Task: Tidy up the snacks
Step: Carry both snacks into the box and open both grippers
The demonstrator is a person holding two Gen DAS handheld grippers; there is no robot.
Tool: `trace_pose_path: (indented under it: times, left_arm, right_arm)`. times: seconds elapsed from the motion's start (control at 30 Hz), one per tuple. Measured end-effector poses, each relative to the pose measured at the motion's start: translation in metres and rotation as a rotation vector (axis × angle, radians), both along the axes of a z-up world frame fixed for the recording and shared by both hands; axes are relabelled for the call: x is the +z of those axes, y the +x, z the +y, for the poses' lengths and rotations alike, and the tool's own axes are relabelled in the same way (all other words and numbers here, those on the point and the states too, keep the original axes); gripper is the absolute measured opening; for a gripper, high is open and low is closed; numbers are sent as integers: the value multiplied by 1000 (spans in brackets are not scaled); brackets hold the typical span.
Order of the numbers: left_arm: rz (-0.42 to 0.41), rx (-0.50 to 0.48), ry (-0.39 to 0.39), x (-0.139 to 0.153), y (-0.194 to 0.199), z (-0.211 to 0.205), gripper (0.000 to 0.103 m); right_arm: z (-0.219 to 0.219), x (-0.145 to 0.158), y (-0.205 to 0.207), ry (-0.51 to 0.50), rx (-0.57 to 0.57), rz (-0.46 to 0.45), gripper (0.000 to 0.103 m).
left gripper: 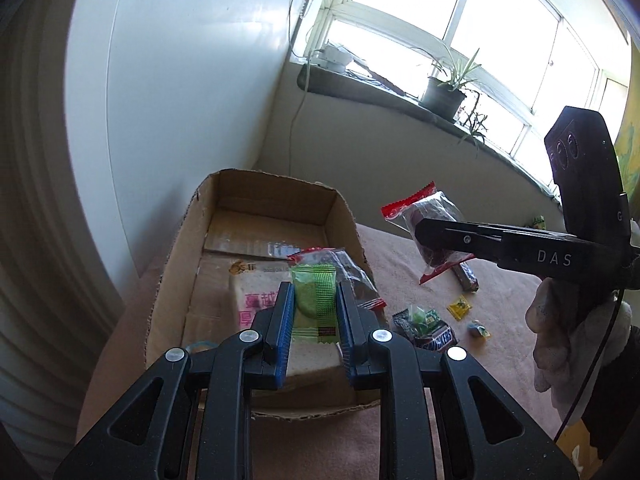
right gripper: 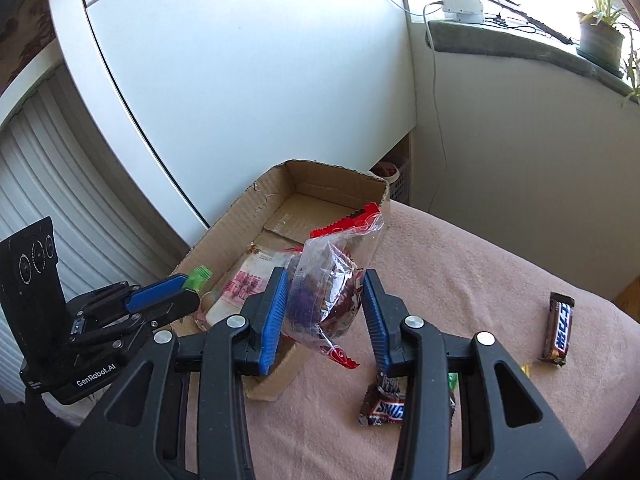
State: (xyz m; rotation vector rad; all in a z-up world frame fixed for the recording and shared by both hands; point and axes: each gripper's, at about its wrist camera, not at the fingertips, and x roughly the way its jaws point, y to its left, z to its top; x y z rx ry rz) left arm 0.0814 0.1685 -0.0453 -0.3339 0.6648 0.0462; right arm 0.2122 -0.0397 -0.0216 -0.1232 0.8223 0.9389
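A green-wrapped snack [left gripper: 314, 300] sits clamped between the blue pads of the left gripper [left gripper: 314, 312], held above the open cardboard box [left gripper: 176, 256] that serves as the collecting point for the snacks. The right gripper [right gripper: 324, 300] grips a clear, red-edged bag of dark snack [right gripper: 328, 280], its jaws closed partway on the bag's bulk, near the box's right-hand wall and seemingly over the table rather than the box. Inside the box already lie a packet of sliced bread with pink lettering [left gripper: 256, 292] and a second red-edged clear bag [left gripper: 340, 268], so the sorting appears well under way but not finished. Still out on the pink-covered table [right gripper: 480, 264] are a Snickers bar [right gripper: 558, 328] lying alone toward the right, another Snickers packet [right gripper: 382, 408] close beneath the right gripper, and, in the left wrist view, a small yellow sweet [left gripper: 459, 307] and a few other small wrapped pieces beside it. Judging by this, two items are about to go in, and a handful remain to be gathered. A gloved hand [left gripper: 560, 320] holds the right tool; a window sill with a potted plant [left gripper: 446, 92] runs behind.
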Motion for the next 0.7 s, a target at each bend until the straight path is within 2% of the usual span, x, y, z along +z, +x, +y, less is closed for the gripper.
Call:
trace_pose_path:
  times: [0.3, 0.43, 0.6, 0.63, 0.7]
  left_arm:
    - [126, 2, -24, -7, 27, 24, 20]
    - [181, -4, -65, -8, 32, 33, 20]
    - [239, -13, -79, -1, 33, 34, 20]
    - [247, -16, -77, 1, 32, 33, 21]
    - [265, -20, -63, 8, 32, 32, 22]
  right_arm:
    - [80, -19, 27, -87, 72, 64, 39]
    - [89, -25, 30, -114, 59, 107, 39]
    - [93, -23, 34, -122, 52, 175, 40]
    - [94, -23, 34, -134, 48, 176, 42]
    - [97, -19, 33, -153, 35, 172, 64]
